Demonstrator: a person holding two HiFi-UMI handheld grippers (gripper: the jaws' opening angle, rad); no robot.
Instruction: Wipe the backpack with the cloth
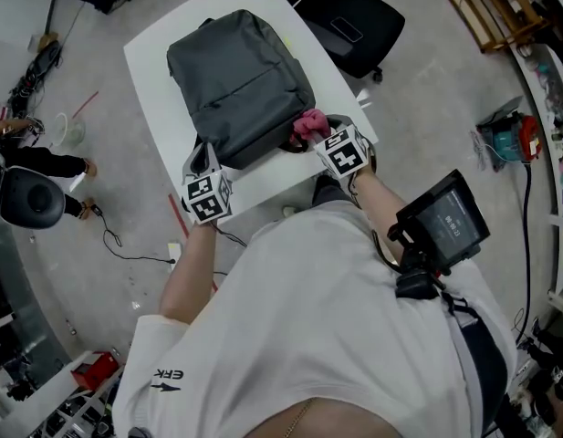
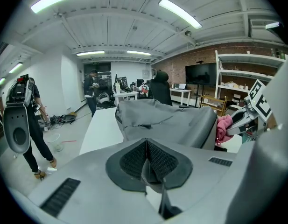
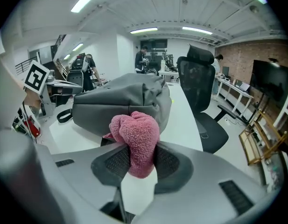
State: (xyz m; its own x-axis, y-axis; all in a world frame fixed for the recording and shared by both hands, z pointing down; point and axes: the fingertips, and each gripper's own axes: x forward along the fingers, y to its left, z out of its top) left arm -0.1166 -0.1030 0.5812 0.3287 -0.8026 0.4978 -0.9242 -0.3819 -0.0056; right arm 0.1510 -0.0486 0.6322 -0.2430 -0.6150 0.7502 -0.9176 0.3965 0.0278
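The white table (image 1: 153, 71) carries the grey backpack (image 1: 240, 85) lying flat, and a wiping push could likely slide it across that smooth top. The left gripper (image 2: 147, 158), jaws pressed together on nothing, only sits by the bag's near-left corner. The right gripper (image 3: 136, 161) pinches the bunched pink cloth (image 3: 136, 134), which juts beyond the jaws, just at the backpack's near edge; drag might tug it loose.
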